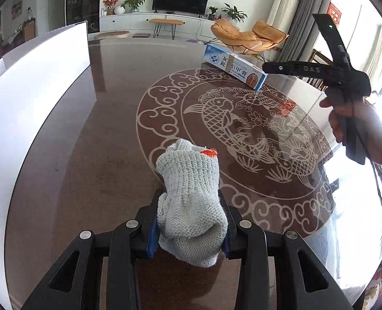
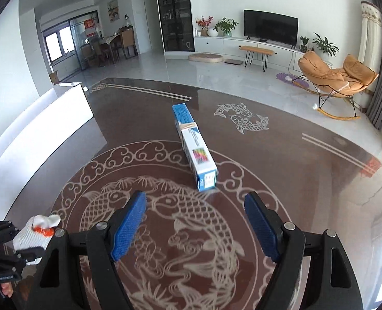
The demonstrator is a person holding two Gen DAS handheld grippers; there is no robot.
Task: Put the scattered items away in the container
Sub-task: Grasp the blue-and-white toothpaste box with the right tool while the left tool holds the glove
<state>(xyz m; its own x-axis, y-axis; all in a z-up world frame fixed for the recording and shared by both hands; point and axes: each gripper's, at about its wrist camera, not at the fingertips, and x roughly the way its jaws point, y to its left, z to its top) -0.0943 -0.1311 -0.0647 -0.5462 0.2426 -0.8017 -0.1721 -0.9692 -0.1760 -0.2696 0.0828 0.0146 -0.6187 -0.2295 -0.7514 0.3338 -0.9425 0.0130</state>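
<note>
A bundled grey-white knit glove [image 1: 189, 201] with an orange cuff edge is clamped between the blue pads of my left gripper [image 1: 188, 226], held just above the dark table. In the right wrist view the same glove [image 2: 37, 235] shows at the lower left, in the left gripper's black jaws. My right gripper [image 2: 195, 226] stands open with nothing between its blue pads [image 2: 129, 226], over the fish pattern. A long blue-and-white box [image 2: 194, 149] lies on the table ahead of it; that box [image 1: 234, 66] sits far right in the left wrist view. The white container [image 1: 39, 77] stands at the table's left.
The glossy brown table [image 2: 307, 180] carries a pale fish-and-cloud inlay. A person's hand [image 1: 356, 126] grips the right tool at the right edge of the left wrist view. Beyond the table lie a tiled floor, orange rocking chairs [image 2: 338, 80] and a TV unit.
</note>
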